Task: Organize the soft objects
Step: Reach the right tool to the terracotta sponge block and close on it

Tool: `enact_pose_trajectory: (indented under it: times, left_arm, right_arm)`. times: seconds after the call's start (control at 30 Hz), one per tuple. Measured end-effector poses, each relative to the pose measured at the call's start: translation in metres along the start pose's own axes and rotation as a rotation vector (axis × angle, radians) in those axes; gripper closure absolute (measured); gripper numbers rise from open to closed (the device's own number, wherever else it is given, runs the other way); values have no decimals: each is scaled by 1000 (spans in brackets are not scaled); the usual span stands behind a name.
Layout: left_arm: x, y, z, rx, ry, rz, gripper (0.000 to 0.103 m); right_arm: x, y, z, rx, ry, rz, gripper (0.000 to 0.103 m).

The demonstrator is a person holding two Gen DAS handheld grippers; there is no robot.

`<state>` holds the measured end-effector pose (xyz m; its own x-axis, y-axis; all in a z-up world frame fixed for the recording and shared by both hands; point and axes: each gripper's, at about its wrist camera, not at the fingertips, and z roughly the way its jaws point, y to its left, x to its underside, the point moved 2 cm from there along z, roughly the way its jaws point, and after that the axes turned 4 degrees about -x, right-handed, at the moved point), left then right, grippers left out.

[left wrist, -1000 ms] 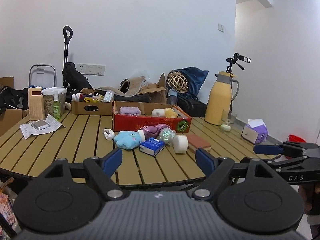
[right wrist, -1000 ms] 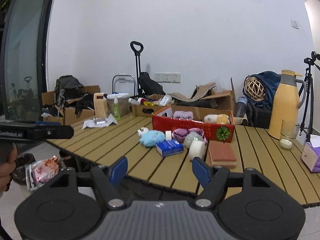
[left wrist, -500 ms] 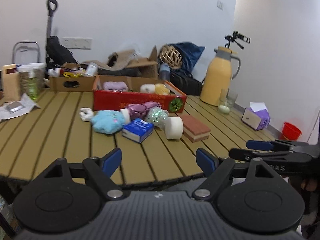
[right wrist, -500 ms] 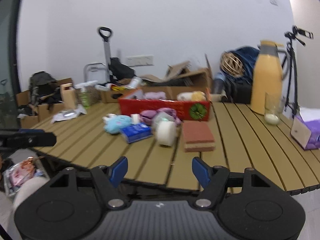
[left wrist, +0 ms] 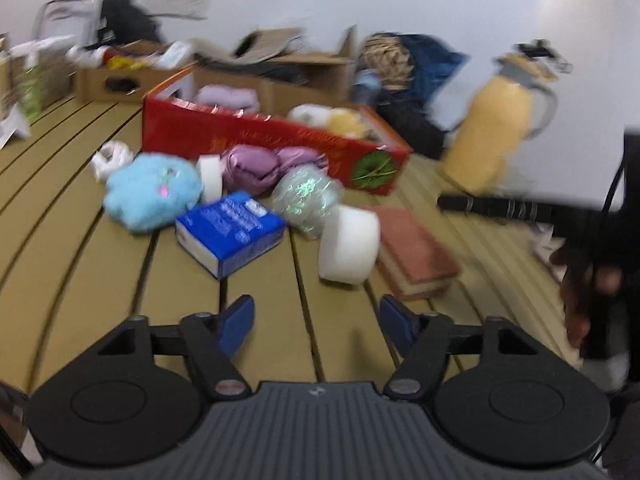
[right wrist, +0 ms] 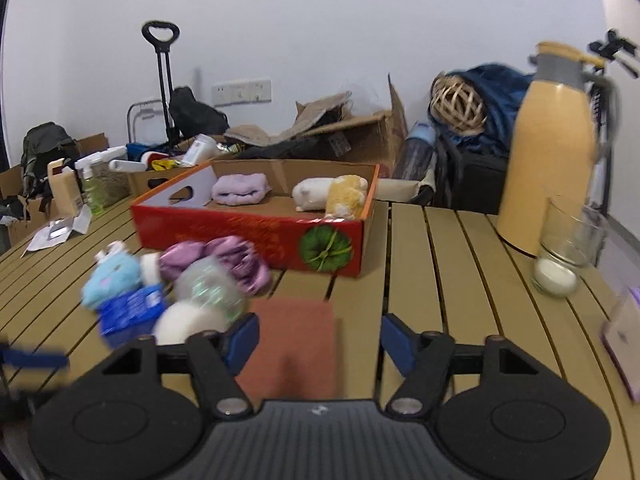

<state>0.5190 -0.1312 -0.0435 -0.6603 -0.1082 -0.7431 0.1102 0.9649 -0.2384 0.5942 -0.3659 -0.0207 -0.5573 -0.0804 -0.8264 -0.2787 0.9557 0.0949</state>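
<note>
A red cardboard box (left wrist: 276, 140) (right wrist: 256, 236) stands on the slatted table and holds a lilac cloth (right wrist: 239, 188) and a white and yellow plush (right wrist: 332, 196). In front of it lie a light blue plush (left wrist: 152, 192), a purple soft bundle (left wrist: 256, 168), an iridescent ball (left wrist: 306, 196), a white foam roll (left wrist: 348, 244), a blue tissue pack (left wrist: 230, 232) and a red-brown sponge block (left wrist: 414, 252) (right wrist: 292, 344). My left gripper (left wrist: 316, 320) is open and empty, short of the white roll. My right gripper (right wrist: 318, 338) is open and empty over the sponge block.
A yellow thermos (right wrist: 548, 148) and a glass (right wrist: 566, 246) stand at the right. A purple tissue box (right wrist: 626, 336) sits at the right edge. Cardboard boxes with clutter (right wrist: 320, 140) and bottles (right wrist: 92, 188) line the back. The right gripper shows in the left wrist view (left wrist: 520, 208).
Both grippers have moved forward toward the pile on the table; the objects loom larger. Both stay open and empty. The views are motion-blurred.
</note>
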Motion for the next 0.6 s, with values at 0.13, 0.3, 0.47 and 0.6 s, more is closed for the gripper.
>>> enact_pose_trajectory:
  times: [0.13,0.3,0.47,0.6]
  left_arm:
    - [2,-30,24,60,51,-86,52]
    - [-3,-66,59,86,88,-101,78]
    - [-1,-52,57,0,44,-182,86]
    - [-3,-32,53,-21,37,-216,86]
  right_arm:
    - [-26,-25,44,-119,57,43,51]
    - [-31,-29,91,-244,144,59,72]
    - [-17,-41,80,-227,144,94,84]
    - [20,-53,25,-193,135,192,84]
